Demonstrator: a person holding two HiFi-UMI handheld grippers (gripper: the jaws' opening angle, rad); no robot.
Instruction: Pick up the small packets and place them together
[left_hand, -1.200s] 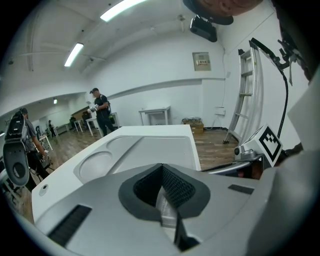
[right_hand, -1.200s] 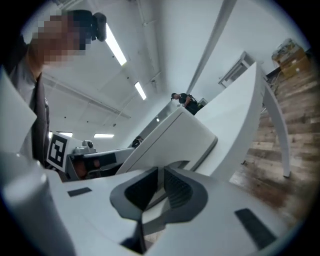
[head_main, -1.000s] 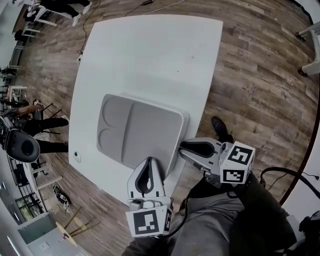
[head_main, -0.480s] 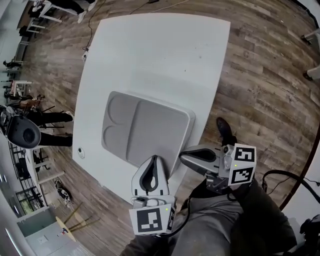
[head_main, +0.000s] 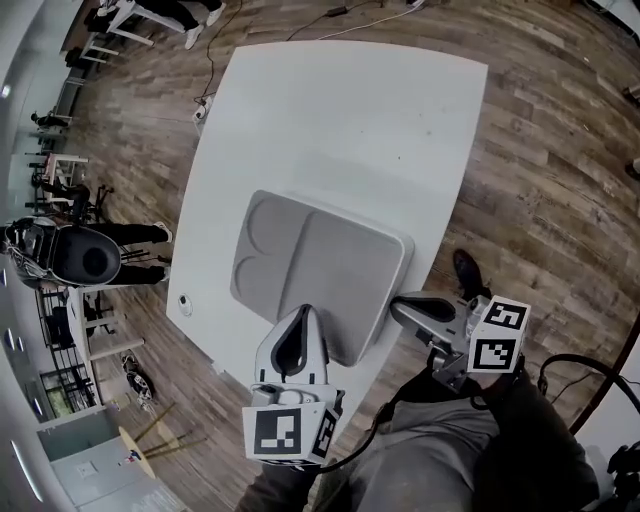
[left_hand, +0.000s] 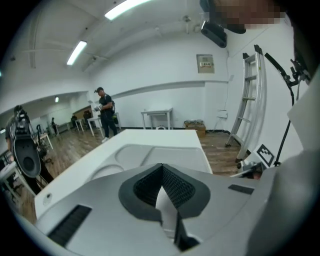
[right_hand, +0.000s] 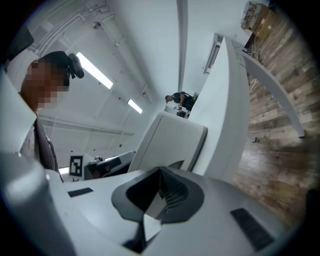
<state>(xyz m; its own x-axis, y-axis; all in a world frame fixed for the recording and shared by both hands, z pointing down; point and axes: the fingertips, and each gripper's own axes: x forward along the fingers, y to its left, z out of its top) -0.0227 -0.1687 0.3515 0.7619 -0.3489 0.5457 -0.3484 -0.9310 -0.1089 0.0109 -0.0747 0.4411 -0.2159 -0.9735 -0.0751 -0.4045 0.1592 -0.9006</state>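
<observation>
- The left gripper (head_main: 302, 315), grey plastic with a black-and-white marker cube, is held at the near edge of the grey moulded tray (head_main: 330, 260). Its jaws are closed together on nothing.
- The right gripper (head_main: 400, 304) is just beside the tray's near right edge, at the rim of the white worktop (head_main: 350, 110). Its jaws are pressed together too, with nothing between them.
- The tray lies on the worktop, with two rounded pockets on its left and one wide compartment beside them.
- The small packets show in no view, so I cannot tell where they are.
- Far beyond the tray, a person in dark clothes (left_hand: 106, 111) stands on the wood-plank floor (head_main: 540, 180).
</observation>
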